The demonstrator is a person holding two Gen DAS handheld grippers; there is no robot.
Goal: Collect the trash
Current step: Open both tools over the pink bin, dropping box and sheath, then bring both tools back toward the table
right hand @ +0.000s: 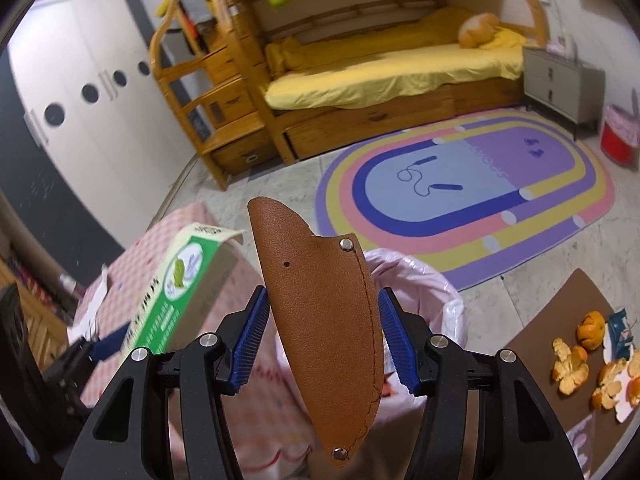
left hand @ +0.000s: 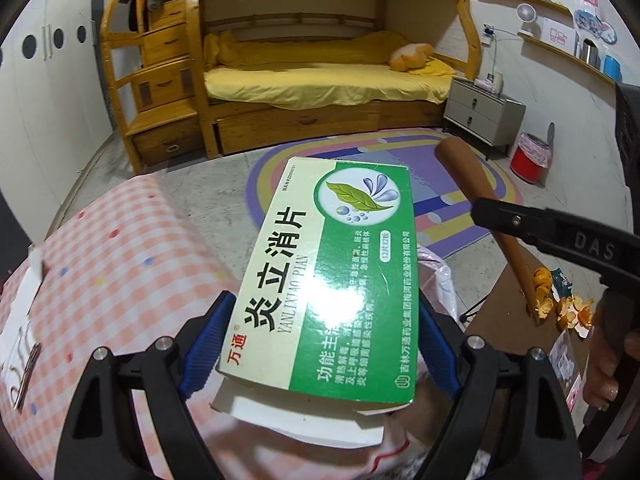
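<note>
Left gripper point(left hand: 320, 344) is clamped on a green-and-cream medicine box point(left hand: 332, 276), blue pads pressed on both long sides, box sticking out forward and a bit up. Its near end flap is open with white card showing. Under and just behind the box there's a pink checked cloth point(left hand: 120, 248) off to the gripper's left.

Right gripper point(right hand: 320, 340) is holding a brown leather sheath point(right hand: 324, 320) between its pads, sheath pointing up and forward, two rivets and a stitched seam along its right edge. Right below and just ahead of that gripper is a pink bag point(right hand: 432, 280), mouth open. The box shows up to its left, held level with it.

Off to the right gripper's right, orange peels point(right hand: 572, 364) sit on a brown tabletop point(right hand: 560, 312), next to a torn wrapper point(right hand: 620, 328). Well ahead on the floor there's a striped rug point(right hand: 480, 184).
</note>
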